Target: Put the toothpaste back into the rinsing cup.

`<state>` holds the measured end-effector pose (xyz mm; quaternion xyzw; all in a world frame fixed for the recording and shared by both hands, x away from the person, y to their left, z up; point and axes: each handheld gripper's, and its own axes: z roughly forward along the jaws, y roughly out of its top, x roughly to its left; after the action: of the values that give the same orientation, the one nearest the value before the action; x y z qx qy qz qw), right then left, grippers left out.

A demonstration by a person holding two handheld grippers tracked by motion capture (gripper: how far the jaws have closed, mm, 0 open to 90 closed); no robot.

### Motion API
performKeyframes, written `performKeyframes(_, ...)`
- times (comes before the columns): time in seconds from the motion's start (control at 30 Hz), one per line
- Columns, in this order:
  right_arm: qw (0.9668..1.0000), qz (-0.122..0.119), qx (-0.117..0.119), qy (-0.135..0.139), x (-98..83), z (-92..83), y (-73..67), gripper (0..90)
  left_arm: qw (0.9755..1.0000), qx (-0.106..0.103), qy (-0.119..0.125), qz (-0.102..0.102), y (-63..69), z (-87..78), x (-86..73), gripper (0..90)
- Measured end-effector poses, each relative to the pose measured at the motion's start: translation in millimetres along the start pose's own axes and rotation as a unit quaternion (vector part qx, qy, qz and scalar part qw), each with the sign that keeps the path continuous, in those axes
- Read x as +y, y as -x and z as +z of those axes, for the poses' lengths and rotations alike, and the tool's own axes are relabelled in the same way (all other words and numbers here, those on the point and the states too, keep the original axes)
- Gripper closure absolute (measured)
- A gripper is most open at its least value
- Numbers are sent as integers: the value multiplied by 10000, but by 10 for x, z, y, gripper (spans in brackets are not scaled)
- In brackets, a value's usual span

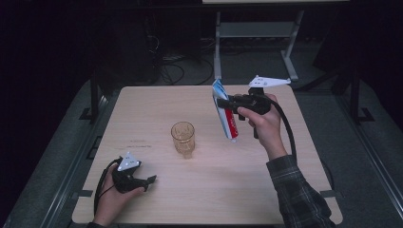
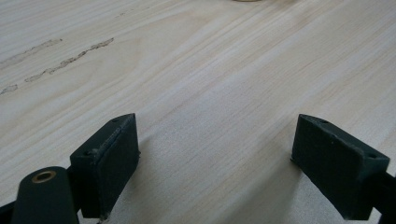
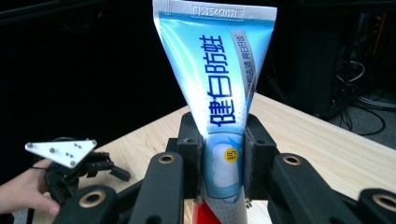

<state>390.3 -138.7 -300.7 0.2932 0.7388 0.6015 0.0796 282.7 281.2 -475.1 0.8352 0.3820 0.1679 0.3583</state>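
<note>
My right gripper (image 1: pixel 227 101) is raised above the right half of the table and is shut on a blue, white and red toothpaste tube (image 1: pixel 225 115). The tube hangs tilted, crimped end up and cap end down toward the table. In the right gripper view the tube (image 3: pixel 219 84) stands between the two pads (image 3: pixel 189 144), which press on its sides. An amber drinking glass (image 1: pixel 183 138) stands upright at the table's middle, left of the tube. My left gripper (image 1: pixel 149 181) rests at the front left of the table, open, with bare wood between its fingers (image 2: pixel 109 161).
The light wooden table (image 1: pixel 157 104) has a faint printed mark left of the glass. A cable trails from each gripper. Behind the table stand a metal frame (image 1: pixel 256 33) and loose cables on a dark floor.
</note>
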Motion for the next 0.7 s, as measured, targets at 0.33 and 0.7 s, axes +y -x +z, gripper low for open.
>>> performKeyframes(0.33,9998,-97,146,-29,174,238,-63,723,10000,-10,-10,6,2,-2,1,138)
performKeyframes(0.7,9995,-176,258,-68,276,537,-130,723,10000,-10,-5,18,2,-1,1,138)
